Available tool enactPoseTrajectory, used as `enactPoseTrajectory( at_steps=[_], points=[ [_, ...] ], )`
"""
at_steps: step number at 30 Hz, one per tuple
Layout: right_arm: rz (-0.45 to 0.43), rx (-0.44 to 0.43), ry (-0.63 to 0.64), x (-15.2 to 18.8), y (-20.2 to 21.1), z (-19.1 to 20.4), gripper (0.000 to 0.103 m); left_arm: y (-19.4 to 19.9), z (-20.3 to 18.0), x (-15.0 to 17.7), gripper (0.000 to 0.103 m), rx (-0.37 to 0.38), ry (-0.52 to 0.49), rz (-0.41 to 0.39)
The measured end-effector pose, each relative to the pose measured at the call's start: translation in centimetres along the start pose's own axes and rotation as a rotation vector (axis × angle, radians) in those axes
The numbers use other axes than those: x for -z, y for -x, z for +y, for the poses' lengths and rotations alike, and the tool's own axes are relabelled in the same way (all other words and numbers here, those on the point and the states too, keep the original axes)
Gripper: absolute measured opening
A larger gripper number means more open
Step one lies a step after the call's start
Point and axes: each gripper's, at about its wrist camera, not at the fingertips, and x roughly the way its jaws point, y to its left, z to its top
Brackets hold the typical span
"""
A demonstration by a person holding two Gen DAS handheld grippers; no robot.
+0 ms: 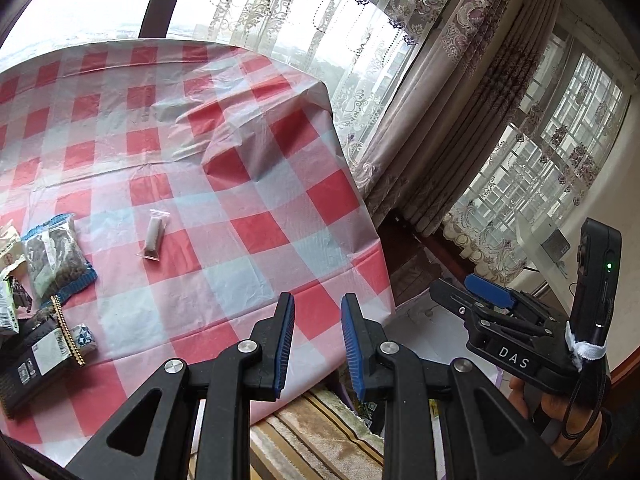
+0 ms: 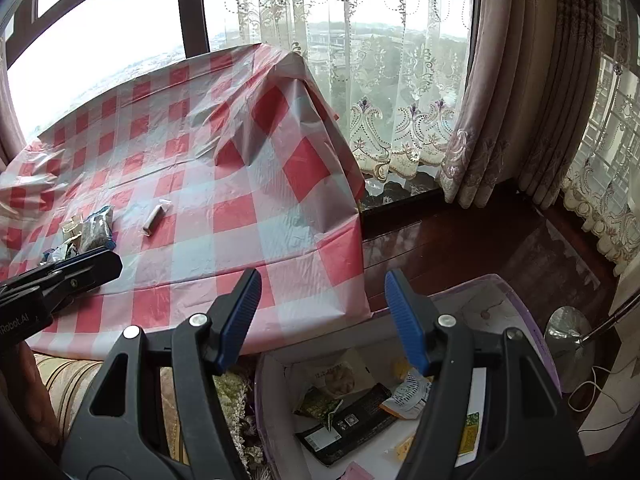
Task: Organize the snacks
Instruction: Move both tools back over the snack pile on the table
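Left wrist view shows the snacks [image 1: 48,292] clustered at the left edge of the table: a clear crinkled packet with blue serrated ends [image 1: 56,258] holding dark pieces, a flat black pack with a white barcode label [image 1: 38,360], and a small blue-and-white patterned sachet [image 1: 86,338] just beside it. Apart from them lies a small clear zip bag [image 1: 154,236] with a white and brown roll inside. All rest on a glossy, wrinkled red-and-white checked tablecloth [image 1: 248,200]. More packets lie in a pale lilac bin [image 2: 532,320] below the table's edge, among them a black pack [image 2: 352,424]. The left gripper [image 1: 318,346] has its ribbed blue pads narrowly apart, holding nothing; the right gripper [image 2: 324,320], marked "DAS", stands wider open and empty above the bin. Lace curtains [image 2: 380,80] hang behind.
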Motion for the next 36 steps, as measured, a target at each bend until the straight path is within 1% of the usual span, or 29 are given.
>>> enactPoseTrajectory(
  at_steps=[4,8,11,12,14,16,20,25,29,32,34,36],
  points=[
    [-0.003,-0.019,0.020,-0.5,-0.4,2.1,0.068,1.1,2.4,-0.3,0.026,-0.063,0.029,-0.040],
    [0.015,-0.040,0.045,-0.9,-1.1,4.3,0.068,1.9,5.5,-0.5,0.026,-0.095,0.090,-0.058],
    [0.026,-0.077,0.053,-1.1,-1.8,5.8,0.068,2.6,7.8,-0.3,0.027,-0.140,0.132,-0.072],
    [0.030,-0.086,0.057,-1.3,-2.0,6.3,0.068,2.8,8.7,-0.1,0.028,-0.142,0.149,-0.073],
    [0.036,-0.097,0.068,-1.4,-2.5,7.4,0.068,3.4,10.3,0.1,0.039,-0.160,0.176,-0.073],
    [0.041,-0.111,0.076,-1.6,-3.0,8.4,0.068,4.0,12.0,0.3,0.046,-0.178,0.194,-0.077],
    [0.049,-0.133,0.086,-2.1,-4.0,10.3,0.068,5.5,14.6,0.5,0.047,-0.212,0.220,-0.085],
    [0.044,-0.151,0.063,-3.1,-5.0,12.1,0.068,7.3,17.0,1.0,0.048,-0.249,0.215,-0.091],
    [0.046,-0.164,0.065,-3.6,-6.1,13.8,0.069,8.4,18.3,1.4,0.056,-0.278,0.171,-0.075],
    [0.051,-0.170,0.074,-3.9,-6.9,15.1,0.069,8.7,19.1,1.5,0.068,-0.318,0.124,-0.047],
    [0.062,-0.176,0.079,-4.1,-7.7,15.9,0.069,8.7,19.5,1.4,0.070,-0.348,0.080,-0.025],
    [0.073,-0.178,0.088,-4.2,-8.4,16.7,0.069,8.2,19.9,1.5,0.073,-0.365,0.032,0.014]
  ],
)
